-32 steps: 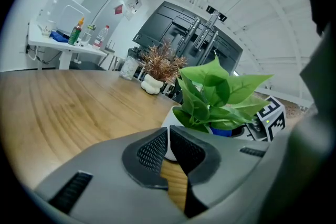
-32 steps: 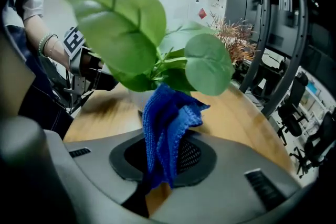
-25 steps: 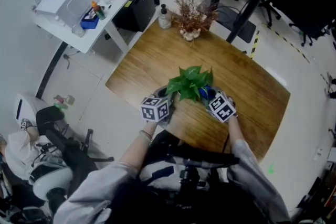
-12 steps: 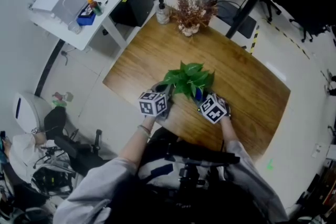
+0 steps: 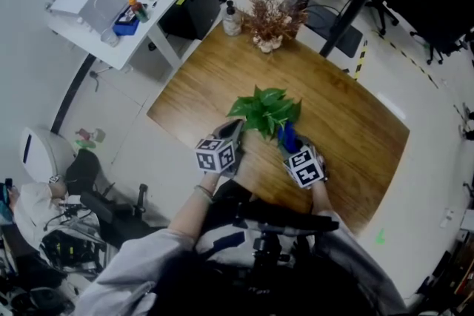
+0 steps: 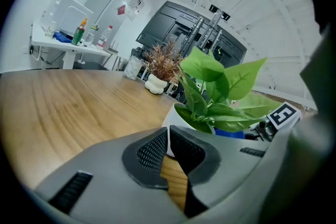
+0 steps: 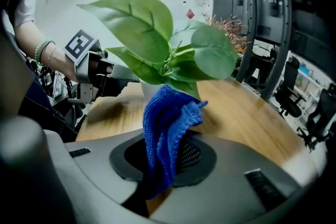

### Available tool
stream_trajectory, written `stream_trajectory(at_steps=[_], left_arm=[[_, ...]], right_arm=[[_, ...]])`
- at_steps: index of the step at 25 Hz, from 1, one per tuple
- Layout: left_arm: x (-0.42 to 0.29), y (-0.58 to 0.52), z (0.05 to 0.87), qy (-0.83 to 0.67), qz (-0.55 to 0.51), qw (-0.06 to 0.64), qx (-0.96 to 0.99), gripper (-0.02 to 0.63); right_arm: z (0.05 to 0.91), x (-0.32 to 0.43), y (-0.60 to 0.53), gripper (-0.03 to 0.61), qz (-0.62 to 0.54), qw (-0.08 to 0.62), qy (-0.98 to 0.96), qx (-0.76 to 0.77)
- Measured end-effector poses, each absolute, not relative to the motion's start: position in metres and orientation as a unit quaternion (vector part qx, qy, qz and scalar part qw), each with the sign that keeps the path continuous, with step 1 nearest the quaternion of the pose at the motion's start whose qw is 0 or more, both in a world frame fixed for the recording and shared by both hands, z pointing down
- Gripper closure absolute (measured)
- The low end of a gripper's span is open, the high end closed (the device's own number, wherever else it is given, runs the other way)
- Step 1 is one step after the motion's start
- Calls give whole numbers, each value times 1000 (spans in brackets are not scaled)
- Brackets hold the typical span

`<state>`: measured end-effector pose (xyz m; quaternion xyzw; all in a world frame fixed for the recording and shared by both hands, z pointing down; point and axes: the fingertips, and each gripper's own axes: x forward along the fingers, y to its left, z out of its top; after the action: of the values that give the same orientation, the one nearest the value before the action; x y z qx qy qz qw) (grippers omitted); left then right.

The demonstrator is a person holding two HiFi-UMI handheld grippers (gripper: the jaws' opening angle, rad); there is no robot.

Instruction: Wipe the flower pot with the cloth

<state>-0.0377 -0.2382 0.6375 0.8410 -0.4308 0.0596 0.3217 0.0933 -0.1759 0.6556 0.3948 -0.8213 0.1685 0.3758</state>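
The left gripper (image 5: 230, 129) pinched the rim of the flower pot (image 6: 172, 119) at 8 o'clock, while the right gripper (image 5: 289, 138), at 5 o'clock, clamped the cloth (image 7: 165, 134).

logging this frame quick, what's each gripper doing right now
Left gripper: closed on nothing, the flower pot just beyond its tips.
Right gripper: closed on the blue cloth.

wooden table (image 5: 348, 115) (white side desk (image 5: 141, 18))
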Motion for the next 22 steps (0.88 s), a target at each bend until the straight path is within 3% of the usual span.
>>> stream_trajectory(at_steps=[10,22], left_arm=[[-31,-187,608,-463,25,297,835,611],[-33,-91,587,-494,35,262,828,611]], right_arm=[[619,101,-140,494,183,282,-835,435],[607,79,-87,495,182,263,-848,423]])
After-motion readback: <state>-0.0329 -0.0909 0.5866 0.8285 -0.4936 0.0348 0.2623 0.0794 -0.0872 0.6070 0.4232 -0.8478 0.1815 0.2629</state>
